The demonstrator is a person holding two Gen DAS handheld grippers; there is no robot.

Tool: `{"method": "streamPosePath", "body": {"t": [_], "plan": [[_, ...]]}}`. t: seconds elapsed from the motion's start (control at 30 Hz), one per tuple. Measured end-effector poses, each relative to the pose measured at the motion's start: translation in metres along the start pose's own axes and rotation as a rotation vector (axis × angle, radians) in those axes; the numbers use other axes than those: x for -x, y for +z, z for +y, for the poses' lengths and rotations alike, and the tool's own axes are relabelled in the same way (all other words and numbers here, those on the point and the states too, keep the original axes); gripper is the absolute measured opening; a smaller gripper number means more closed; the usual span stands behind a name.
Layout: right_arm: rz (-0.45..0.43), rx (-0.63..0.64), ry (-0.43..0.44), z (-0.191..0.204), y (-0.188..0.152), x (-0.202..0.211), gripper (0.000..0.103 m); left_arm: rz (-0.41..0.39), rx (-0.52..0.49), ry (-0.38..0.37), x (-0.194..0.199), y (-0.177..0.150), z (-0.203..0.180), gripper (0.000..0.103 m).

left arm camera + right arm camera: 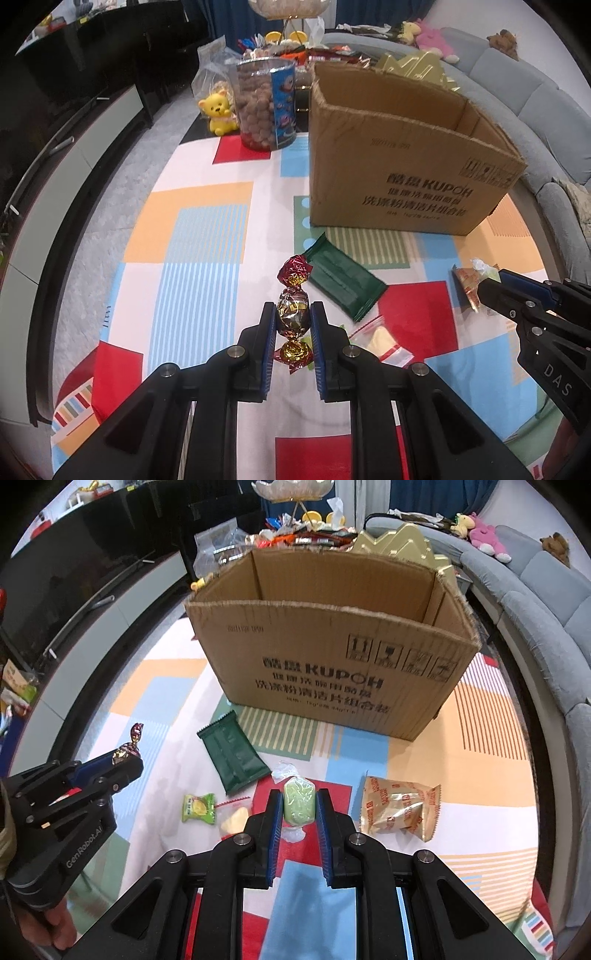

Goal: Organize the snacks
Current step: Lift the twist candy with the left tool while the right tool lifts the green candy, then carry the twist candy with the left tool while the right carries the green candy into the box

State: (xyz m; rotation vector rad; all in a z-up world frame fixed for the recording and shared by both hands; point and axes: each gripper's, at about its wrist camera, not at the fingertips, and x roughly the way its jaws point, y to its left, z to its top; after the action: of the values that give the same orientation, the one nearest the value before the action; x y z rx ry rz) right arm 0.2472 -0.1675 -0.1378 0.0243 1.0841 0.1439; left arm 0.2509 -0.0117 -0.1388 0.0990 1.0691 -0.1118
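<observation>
Foil-wrapped in red and gold, a twisted candy [293,314] sits clamped between the blue pads of the left gripper [293,321], its body squeezed crosswise while one twisted end sticks out past the fingertips and the other hangs back toward the hinge. The right gripper [299,808] is likewise clenched, its pads pressing the sides of a pale green candy [299,804] in clear wrap, whose crinkled ends poke out ahead of and behind the fingers. Both candies are held above a patchwork tablecloth [207,229] of red, blue, orange and white blocks. Ahead of both grippers stands an open cardboard box [332,657] with dark printed lettering on its near wall. On the cloth between the box and the grippers lies a dark green wrapper [232,753]. In the right wrist view, a brown and clear snack packet [400,808] lies just to the right of the fingers, and a small green and yellow sachet [199,808] and a little zip bag [232,818] with something pale inside, possibly another sweet, lie to the left. Beyond the box, a tall clear jar [266,107] of brown balls stands beside a yellow bear figure [219,112].
</observation>
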Motion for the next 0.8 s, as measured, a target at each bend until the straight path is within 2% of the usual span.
{"method": "streamPosePath", "body": {"t": [0.37,0.8], "plan": [[-0.078,-0.028,-0.009,-0.015,0.017,0.036,0.019,-0.062,-0.012,-0.018,0.029,0.025,-0.017,0.019],[-0.155,-0.061,-0.017,-0.035,0.058,0.062,0.019,-0.127,-0.037,-0.047,0.045,0.08,-0.035,0.019]]}}
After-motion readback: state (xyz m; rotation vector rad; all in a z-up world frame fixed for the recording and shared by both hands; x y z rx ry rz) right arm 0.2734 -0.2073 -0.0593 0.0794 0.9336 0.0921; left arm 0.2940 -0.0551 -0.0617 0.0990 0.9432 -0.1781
